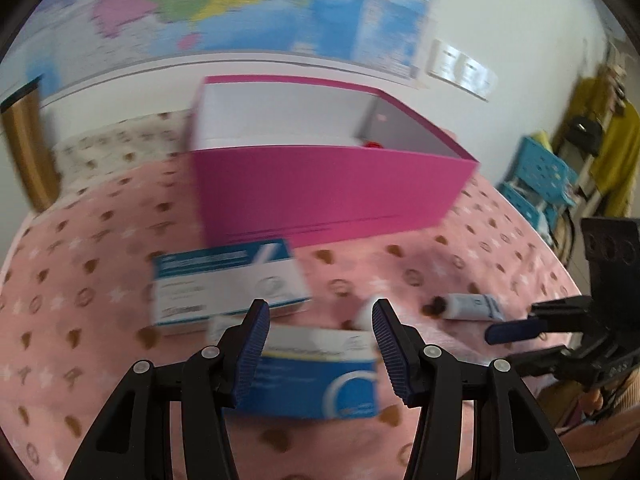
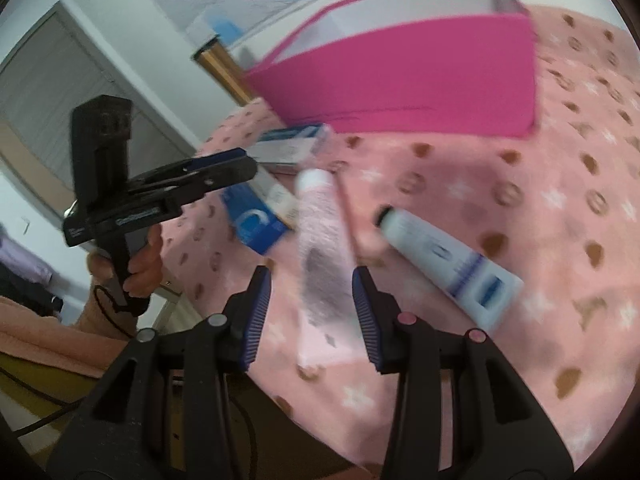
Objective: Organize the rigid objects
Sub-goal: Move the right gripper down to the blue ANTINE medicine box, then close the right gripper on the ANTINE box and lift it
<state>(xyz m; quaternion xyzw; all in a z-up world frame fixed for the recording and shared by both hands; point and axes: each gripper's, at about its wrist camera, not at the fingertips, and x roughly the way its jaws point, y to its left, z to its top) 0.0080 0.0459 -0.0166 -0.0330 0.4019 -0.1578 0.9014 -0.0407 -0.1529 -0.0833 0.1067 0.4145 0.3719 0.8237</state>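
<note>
A bedroom corner: a wall map (image 1: 224, 0) hangs behind a surface covered by a pink patterned blanket (image 1: 80, 272); whether bed or desk lies beneath cannot be told. Both views are motion-blurred.

Left gripper (image 1: 320, 316): fingers (image 1: 256, 332) spread apart, holding nothing, straddling the near blue-and-white carton (image 1: 316, 380), which lies flat between and just beyond the tips. Whether the pads touch its ends cannot be told. Just behind it lies a second, larger carton (image 1: 224, 284), and behind that the open magenta box (image 1: 328, 188), with something small and red just visible inside.

Right gripper (image 2: 312, 284): fingers (image 2: 366, 312) likewise apart and empty, lined up along a pale pink tube (image 2: 320, 248) that runs lengthwise through the gap. Just to its right lies a white tube with a dark cap (image 2: 444, 256); a thin pink stick (image 2: 348, 216) lies between the two tubes.

Step in hand, as judged: each gripper is set to pick one item for the magenta box. To do it well, the left should come low enough that the pads meet the carton's short ends squarely, then close gently so the cardboard does not buckle. The right should close across the pink tube's body, away from the flat crimped tail, keeping clear of the stick and the white tube. The soft blanket will yield, so press down little. Carry one item at a time over the box's near wall to keep the two grippers from colliding.
</note>
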